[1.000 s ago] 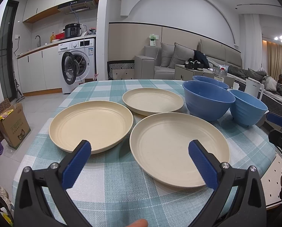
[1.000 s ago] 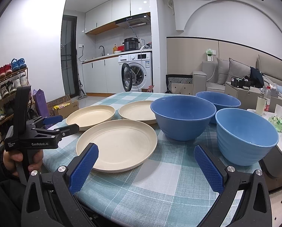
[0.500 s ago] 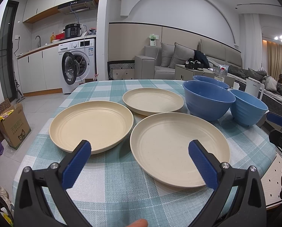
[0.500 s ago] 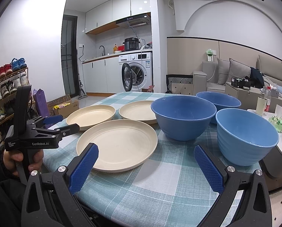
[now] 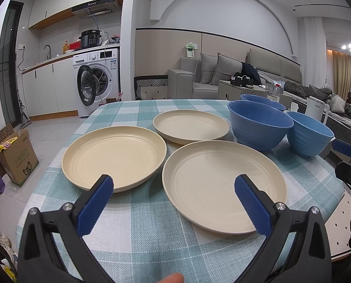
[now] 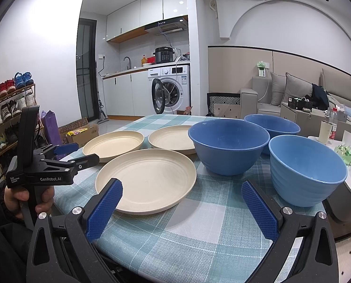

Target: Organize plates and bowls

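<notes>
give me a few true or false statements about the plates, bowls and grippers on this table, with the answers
1. Three cream plates lie on the checked tablecloth: the near plate, the left plate and the far plate. True.
2. The plates are stacked in one pile. False: each lies separately on the cloth.
3. There are three blue bowls: the big bowl, the near bowl and the back bowl. True.
4. The left gripper is shut on the near plate. False: its fingers are spread open and hold nothing.
5. The right gripper is open and empty. True.
6. A bowl sits on a plate. False: all the bowls stand on the cloth.
</notes>
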The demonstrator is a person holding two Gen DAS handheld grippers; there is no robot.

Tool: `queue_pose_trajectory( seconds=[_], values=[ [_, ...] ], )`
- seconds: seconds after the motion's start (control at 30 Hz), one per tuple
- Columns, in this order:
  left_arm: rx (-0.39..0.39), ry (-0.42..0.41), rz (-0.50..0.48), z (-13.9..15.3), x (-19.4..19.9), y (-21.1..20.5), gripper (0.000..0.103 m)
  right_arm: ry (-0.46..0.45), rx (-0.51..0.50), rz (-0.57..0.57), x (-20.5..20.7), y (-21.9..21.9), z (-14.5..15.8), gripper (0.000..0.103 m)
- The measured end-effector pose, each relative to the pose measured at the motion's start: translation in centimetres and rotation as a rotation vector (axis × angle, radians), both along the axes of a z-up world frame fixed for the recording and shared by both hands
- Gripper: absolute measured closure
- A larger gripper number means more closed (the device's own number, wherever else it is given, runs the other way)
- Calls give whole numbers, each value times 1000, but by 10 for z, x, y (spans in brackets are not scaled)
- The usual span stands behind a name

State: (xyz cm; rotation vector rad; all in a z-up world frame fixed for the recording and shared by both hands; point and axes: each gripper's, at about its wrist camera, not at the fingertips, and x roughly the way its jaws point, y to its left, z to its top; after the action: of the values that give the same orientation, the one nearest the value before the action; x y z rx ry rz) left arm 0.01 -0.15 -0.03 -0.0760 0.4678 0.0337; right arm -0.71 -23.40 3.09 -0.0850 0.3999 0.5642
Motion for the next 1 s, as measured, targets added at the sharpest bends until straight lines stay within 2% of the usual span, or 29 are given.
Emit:
queue_pose_trajectory(
  seconds=[0.73, 1.0],
  values=[
    [7, -14, 3, 0, -1, -1, 0, 2, -1, -1, 0, 6, -3, 0],
    [36, -27, 7, 6, -3, 3, 0, -21, -8, 0, 7, 4, 9, 0]
  ],
)
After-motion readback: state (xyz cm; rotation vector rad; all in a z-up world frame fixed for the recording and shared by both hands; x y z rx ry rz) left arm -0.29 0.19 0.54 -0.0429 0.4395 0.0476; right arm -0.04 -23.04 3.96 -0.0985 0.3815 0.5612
